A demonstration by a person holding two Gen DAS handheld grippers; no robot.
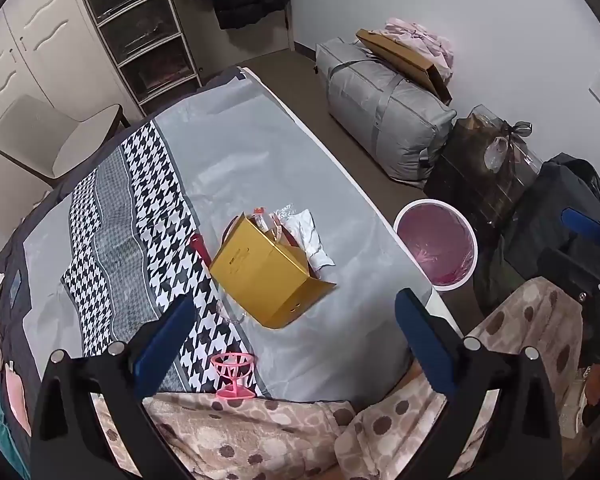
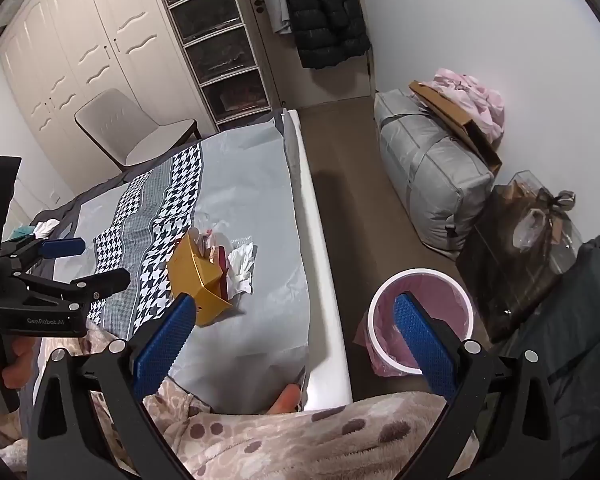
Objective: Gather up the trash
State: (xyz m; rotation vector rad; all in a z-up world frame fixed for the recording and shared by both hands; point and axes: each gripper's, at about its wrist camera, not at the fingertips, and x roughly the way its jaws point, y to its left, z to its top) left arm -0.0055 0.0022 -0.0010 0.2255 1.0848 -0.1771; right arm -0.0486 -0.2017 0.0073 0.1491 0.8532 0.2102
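An open yellow cardboard box lies on the bed with a small red-capped bottle inside. Crumpled white tissue and clear plastic wrap lie at its far side, and a red item at its left. A pink wire stand stands near the bed's front. My left gripper hangs open above the bed, short of the box. My right gripper is open over the bed's edge, its right finger in front of the white bin with a pink liner. The box and tissue lie beyond its left finger.
The bin stands on the floor beside the bed. A grey storage bag, a dark gift basket and dark bags line the wall. A chair and wardrobe stand beyond the bed. A spotted blanket covers the foreground.
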